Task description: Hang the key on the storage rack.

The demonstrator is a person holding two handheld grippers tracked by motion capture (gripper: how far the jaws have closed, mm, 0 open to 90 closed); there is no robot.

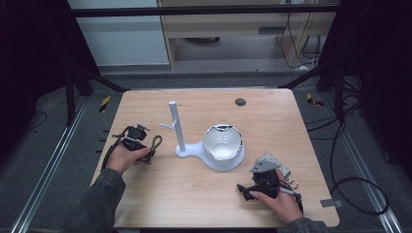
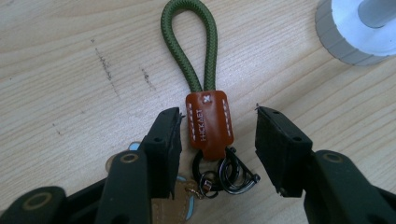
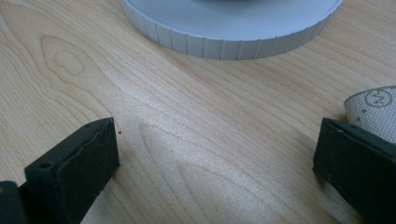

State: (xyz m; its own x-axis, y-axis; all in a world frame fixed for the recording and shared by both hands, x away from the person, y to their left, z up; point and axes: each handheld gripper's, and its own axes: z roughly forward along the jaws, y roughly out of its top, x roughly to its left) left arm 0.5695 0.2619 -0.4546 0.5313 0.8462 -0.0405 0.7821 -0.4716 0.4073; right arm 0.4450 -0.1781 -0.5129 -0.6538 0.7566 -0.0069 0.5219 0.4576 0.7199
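Closing my left tongs squarely on the keychain's brown leather tab matters most: they stand narrow, straddling it without touching. The keychain lies on the bench, left of the white stand, green loop pointing far, rings near. My right tongs gape wide, empty.

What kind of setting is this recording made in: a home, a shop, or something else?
Most likely a lab or a recording rig, not a home. A bare wooden table stands between metal floor rails, dark curtains close off both sides, and loose cables trail on the grey floor.
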